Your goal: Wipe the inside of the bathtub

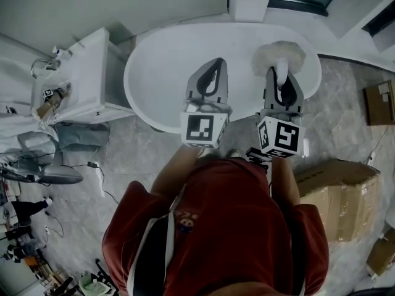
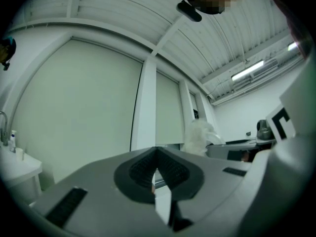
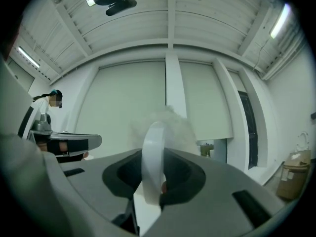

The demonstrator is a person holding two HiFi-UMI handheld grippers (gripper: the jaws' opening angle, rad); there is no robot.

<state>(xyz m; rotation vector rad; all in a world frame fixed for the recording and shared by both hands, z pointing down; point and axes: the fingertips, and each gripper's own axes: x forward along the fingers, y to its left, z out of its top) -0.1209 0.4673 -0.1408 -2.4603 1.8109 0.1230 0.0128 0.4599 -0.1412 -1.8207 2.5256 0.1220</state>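
A person in a red top (image 1: 228,227) stands at the near rim of a white oval bathtub (image 1: 166,66), a gripper in each hand, both held out over the basin. The left gripper (image 1: 216,63) has its jaws pressed together with nothing between them. The right gripper (image 1: 282,82) is clamped on the white handle (image 3: 153,157) of a fluffy white duster (image 1: 279,54). The handle's long axis runs along the jaws and points away from the person, with the fluffy head leading. The head sits over the right end of the tub, close to the far rim; whether it touches the surface cannot be told. Both gripper views face a pale wall and ribbed ceiling rather than the basin. The tub's long axis runs left to right across the head view, its wide middle bare and open. A white sink cabinet (image 1: 86,73) stands just beside its left end. Cardboard boxes (image 1: 336,187) sit on the marbled floor (image 1: 136,159) to the right, well apart from the tub.
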